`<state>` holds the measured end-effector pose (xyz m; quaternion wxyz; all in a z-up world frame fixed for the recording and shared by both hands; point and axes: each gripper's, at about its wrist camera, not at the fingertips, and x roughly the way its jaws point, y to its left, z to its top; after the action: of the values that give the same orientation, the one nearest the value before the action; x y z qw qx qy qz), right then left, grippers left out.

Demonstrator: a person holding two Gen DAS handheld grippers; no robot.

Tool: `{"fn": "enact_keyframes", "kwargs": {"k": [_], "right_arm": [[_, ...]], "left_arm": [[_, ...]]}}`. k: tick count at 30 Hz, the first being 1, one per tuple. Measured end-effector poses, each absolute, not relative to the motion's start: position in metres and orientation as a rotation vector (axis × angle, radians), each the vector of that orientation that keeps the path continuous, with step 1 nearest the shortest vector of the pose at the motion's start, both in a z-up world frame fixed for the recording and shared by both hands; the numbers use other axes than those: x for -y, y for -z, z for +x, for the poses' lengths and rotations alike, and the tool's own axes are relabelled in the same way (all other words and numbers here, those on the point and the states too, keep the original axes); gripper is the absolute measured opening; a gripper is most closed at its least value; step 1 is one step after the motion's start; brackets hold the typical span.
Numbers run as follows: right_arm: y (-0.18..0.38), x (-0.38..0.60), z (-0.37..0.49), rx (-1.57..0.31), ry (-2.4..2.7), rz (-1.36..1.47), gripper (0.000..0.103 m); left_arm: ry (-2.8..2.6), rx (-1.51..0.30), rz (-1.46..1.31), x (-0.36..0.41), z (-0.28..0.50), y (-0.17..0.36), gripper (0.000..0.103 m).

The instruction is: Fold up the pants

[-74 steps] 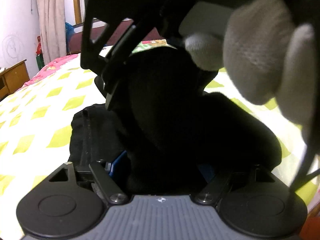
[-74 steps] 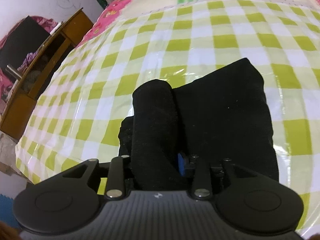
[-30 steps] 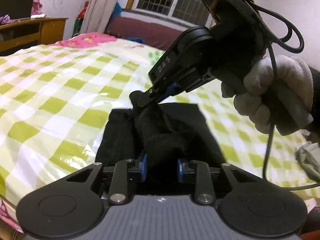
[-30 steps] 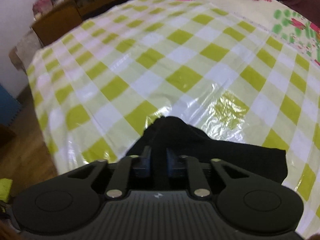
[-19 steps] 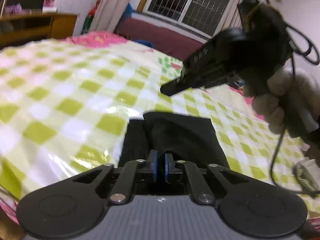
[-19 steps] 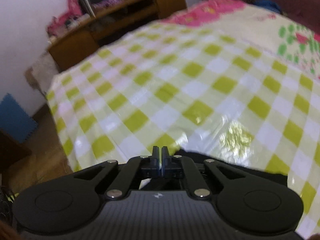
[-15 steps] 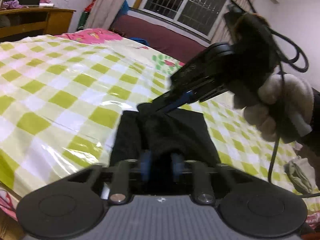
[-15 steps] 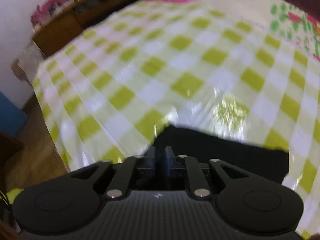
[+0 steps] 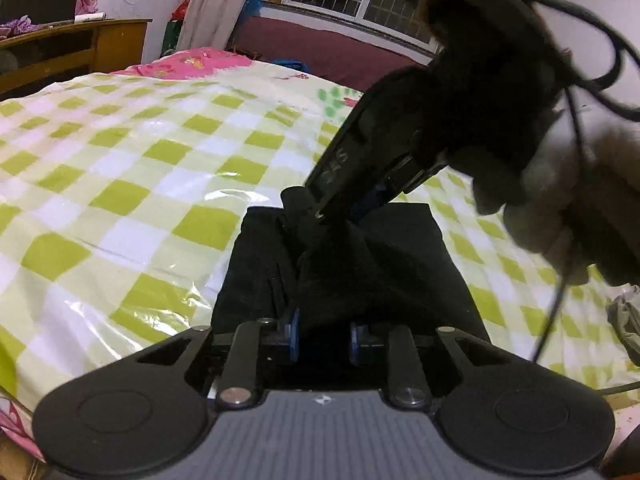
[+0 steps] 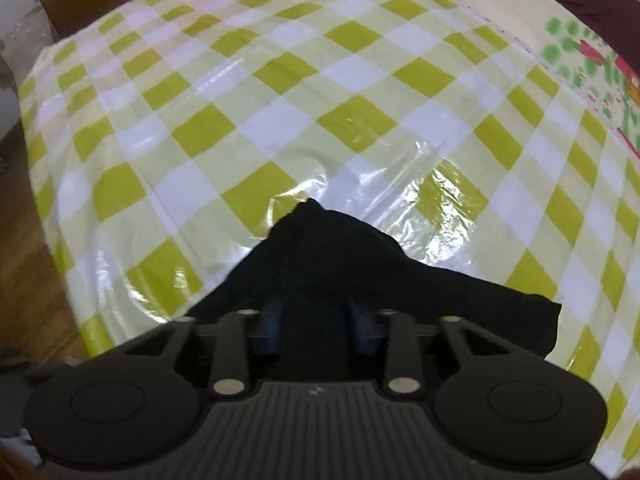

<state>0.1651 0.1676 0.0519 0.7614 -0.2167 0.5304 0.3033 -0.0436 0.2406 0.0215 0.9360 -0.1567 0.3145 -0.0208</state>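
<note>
Black cloth is pinched between the blue pads of the left gripper (image 9: 323,334), whose jaws have just been closing onto a raised ridge of the pants (image 9: 400,264). The same ridge is gripped at its far end by the right gripper (image 9: 320,210), held in a gloved hand (image 9: 560,208); its jaws too have just been closing, with a peak of cloth bunched between them. The pants lie as a compact dark bundle near the edge of a bed covered in a glossy green-checked sheet (image 9: 120,160). The step in hand appears to be a further fold. Next, both ends would need lifting together and laying over evenly.
</note>
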Motion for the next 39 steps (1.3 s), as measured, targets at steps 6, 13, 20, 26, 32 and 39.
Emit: {"fn": "enact_keyframes", "kwargs": {"k": [6,13,20,26,32,39], "right_arm": [[-0.097,-0.166,0.162,-1.108,-0.755,-0.339,0.002],[-0.06,-0.199,0.17,-1.113,-0.772,-0.276,0.001],[-0.058,-0.164,0.168,-1.045,-0.779,-0.198,0.008],[-0.06,-0.129,0.164,-0.938,-0.728,-0.132,0.011],[-0.058,-0.103,0.137,-0.874,-0.754,-0.145,0.011],[-0.009,-0.129,0.157,-0.942,-0.754,-0.165,0.021]], "left_arm": [[0.081,-0.586,-0.392,-0.262,-0.065,-0.042,0.032],[-0.007,-0.654,-0.442,-0.285,-0.056,0.0,0.033],[-0.004,-0.668,-0.442,-0.291,-0.057,0.008,0.046],[-0.027,-0.647,-0.386,-0.282,-0.067,-0.015,0.047],[-0.071,-0.587,-0.239,-0.264,-0.077,-0.044,0.047],[-0.128,-0.552,-0.156,-0.252,-0.065,-0.067,0.047]]}}
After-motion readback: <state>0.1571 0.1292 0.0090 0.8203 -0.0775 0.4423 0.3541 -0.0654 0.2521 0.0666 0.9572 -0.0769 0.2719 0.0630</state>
